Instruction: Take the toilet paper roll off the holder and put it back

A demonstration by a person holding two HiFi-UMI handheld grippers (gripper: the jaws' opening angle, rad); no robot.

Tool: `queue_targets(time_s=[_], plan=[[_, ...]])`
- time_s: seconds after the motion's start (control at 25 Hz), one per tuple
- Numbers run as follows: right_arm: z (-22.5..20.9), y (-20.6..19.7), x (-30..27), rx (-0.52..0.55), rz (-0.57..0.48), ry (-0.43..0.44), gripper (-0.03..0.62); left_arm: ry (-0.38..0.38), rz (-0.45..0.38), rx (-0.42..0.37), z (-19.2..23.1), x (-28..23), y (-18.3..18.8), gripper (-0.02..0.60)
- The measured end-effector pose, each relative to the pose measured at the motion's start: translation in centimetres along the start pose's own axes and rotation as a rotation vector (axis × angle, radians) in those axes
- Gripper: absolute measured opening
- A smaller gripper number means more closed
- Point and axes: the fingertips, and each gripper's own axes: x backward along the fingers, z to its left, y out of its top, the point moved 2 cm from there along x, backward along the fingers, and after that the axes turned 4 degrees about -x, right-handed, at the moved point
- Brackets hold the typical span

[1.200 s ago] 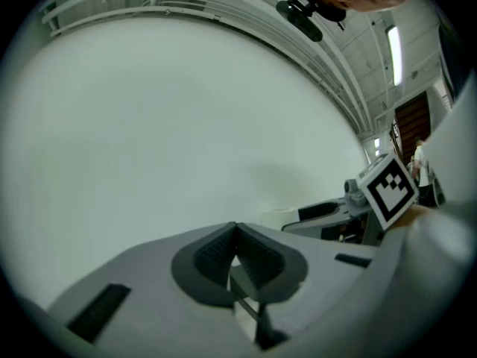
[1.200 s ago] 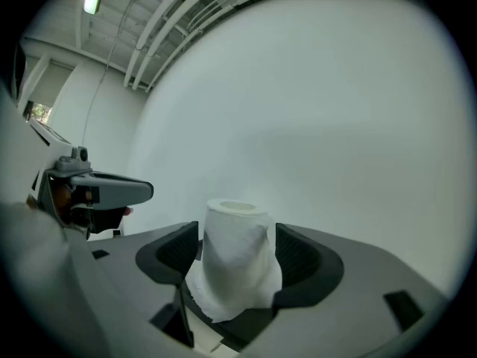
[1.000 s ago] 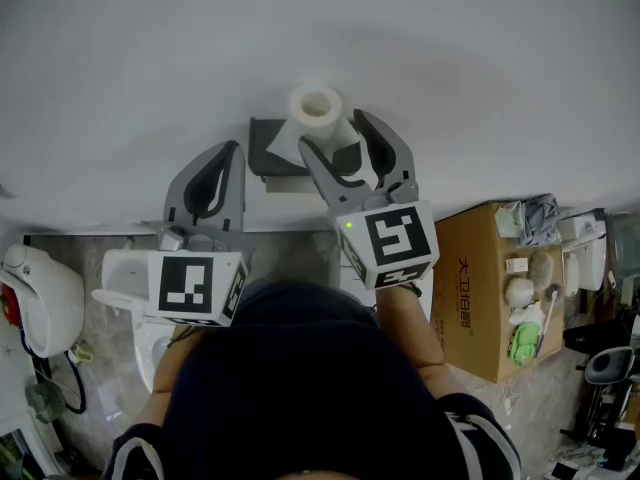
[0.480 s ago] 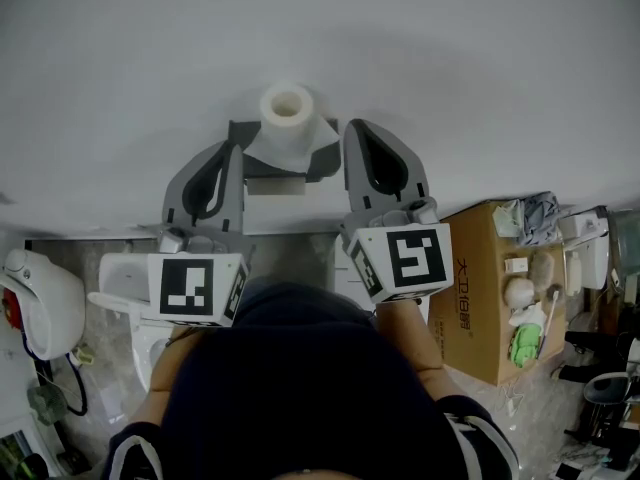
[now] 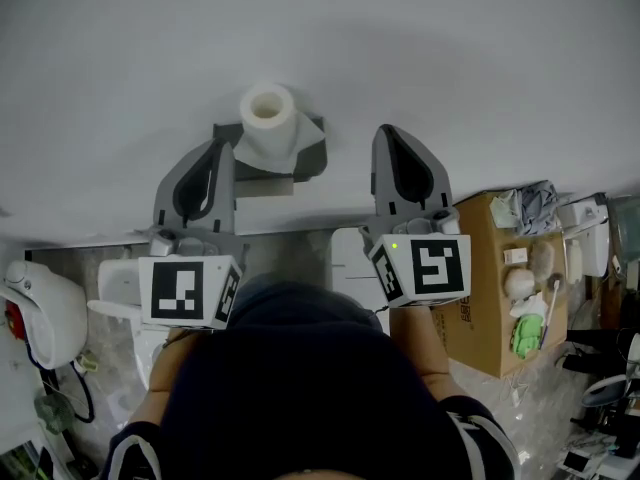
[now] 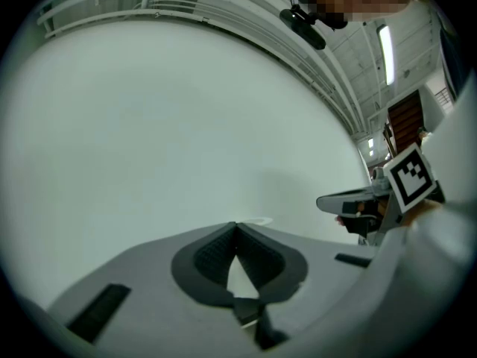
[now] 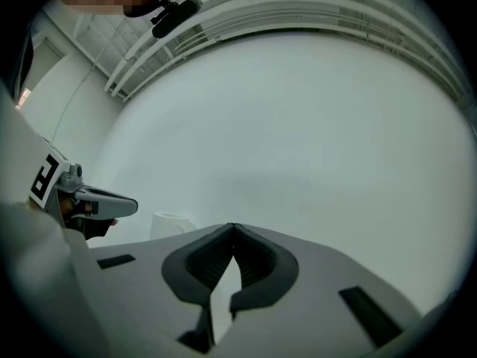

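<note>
Head view: the toilet paper roll (image 5: 267, 118) stands upright on its grey holder (image 5: 305, 158) at the wall, apparently put back. The left gripper (image 5: 222, 146) and right gripper (image 5: 391, 131) flank it, neither gripping it.
Left gripper view: jaws together, nothing between.
Right gripper view: jaws likewise closed and empty, with the roll off to the left.

Soft, even light falls on the white wall (image 5: 450, 58) — faint shadows, no glare. My gripper views bend hard at the edges, corners black; a ceiling lamp (image 6: 385, 45) burns bright.
</note>
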Motion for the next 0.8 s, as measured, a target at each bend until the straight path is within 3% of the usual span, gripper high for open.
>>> queue_targets(time_s=[0.44, 0.8], plan=[[-0.3, -0.8, 0.8, 0.035, 0.012, -0.019, 0.015, 0.006, 0.007, -0.019, -0.4, 0.0, -0.3, -0.002], [2.2, -0.7, 0.3, 0.031, 0.003, 0.039, 0.015, 0.003, 0.009, -0.028, 0.0, 0.6, -0.5, -0.002]])
